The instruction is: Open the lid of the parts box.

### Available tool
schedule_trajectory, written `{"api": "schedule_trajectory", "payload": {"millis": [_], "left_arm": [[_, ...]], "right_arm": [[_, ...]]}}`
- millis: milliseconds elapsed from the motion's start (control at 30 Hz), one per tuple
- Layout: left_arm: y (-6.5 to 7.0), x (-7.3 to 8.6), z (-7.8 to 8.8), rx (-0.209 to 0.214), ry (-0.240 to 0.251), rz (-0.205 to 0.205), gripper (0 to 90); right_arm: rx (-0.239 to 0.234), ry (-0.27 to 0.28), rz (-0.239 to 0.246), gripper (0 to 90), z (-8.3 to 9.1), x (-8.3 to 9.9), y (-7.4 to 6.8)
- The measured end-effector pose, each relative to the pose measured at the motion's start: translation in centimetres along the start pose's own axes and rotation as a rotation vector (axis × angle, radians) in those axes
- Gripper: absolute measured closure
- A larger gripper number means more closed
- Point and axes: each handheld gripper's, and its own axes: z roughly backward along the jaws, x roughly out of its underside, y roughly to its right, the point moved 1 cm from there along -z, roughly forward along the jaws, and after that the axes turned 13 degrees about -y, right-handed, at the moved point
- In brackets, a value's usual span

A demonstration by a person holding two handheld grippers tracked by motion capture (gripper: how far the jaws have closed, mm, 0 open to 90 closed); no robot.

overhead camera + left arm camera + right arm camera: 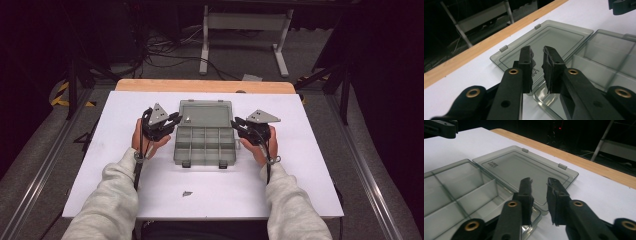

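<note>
The room is dark, with cables on the grey floor and a white frame standing past the table. The table has a white top (125, 165) with a light wooden strip (205, 86) along its far edge.

The left gripper (176, 120) has its jaws a little apart, and nothing is between them. Just past the jaw tips lies the flat lid (549, 40) of a smoky grey see-through plastic box (205, 145). The lid is swung all the way back and rests flat on the table. To the side of these jaws sit the box's small square compartments (604, 62), and they look empty.

The right gripper (236, 122) also has its jaws a little apart with nothing held. The same lid (524, 167) lies just ahead of its jaw tips, and the tray part (461, 187) is beside them.

So the box sits between the two grippers, one near each side, and neither one seems to touch it. A person's hands and pale grey sleeves (107, 200) hold the grippers.

Nearer the person, well away from the jaws, a small dark bit (187, 193) lies alone on the white top. I cannot tell what it is.

I think the opening part is done, since the lid is already flat. What is left may be putting something in the box, or closing it again.
</note>
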Motion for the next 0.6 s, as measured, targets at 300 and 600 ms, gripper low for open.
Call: {"api": "schedule_trajectory", "payload": {"millis": [300, 600], "left_arm": [[1.1, 0.5, 2.9, 0.008, 0.048, -0.077, 66.8], [1.3, 1.5, 4.5, 0.005, 0.059, -0.127, 51.4]], "right_arm": [[-0.058, 0.019, 0.046, 60.0, 2.1, 0.1, -1.0], [-0.103, 0.037, 0.082, 50.6, 3.6, 0.7, -2.0]]}}
